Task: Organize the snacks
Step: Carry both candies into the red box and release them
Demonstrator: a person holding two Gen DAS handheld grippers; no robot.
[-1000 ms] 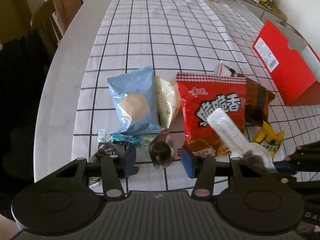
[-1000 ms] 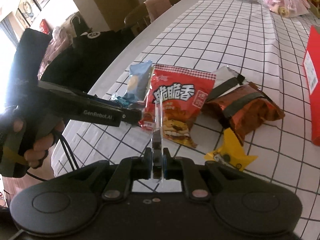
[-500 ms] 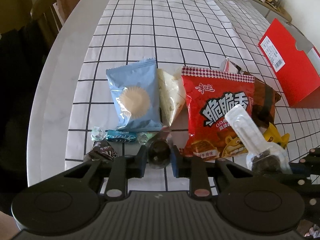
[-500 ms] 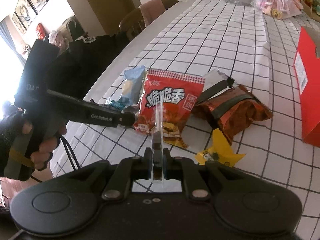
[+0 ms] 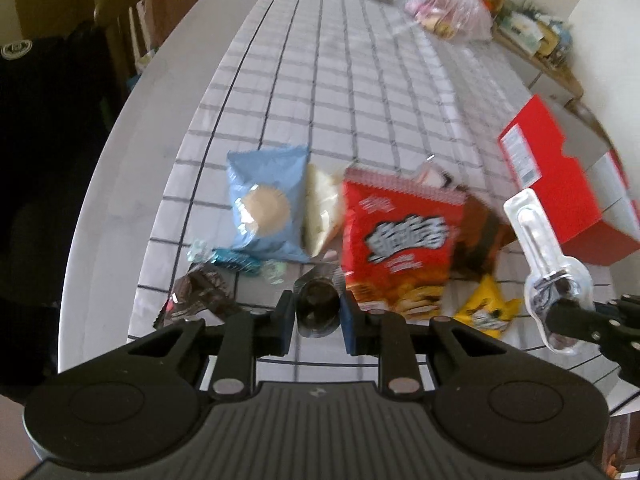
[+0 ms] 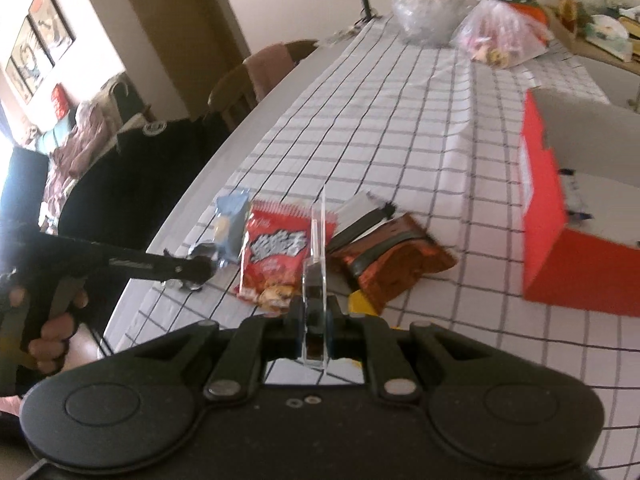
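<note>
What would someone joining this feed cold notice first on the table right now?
Probably the big red snack bag in the middle of the checked tablecloth, with a pale blue packet to its left. Next, the red box at the right edge. Close in, the left gripper is shut on a small dark wrapped snack, and the right gripper pinches a clear plastic packet.

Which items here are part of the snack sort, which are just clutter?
Job: blue pack, red chip bag, brown bag, yellow packet, dark candy in left hand-held gripper, clear packet in right hand-held gripper, red box.
Clutter: plastic bags, chair.
</note>
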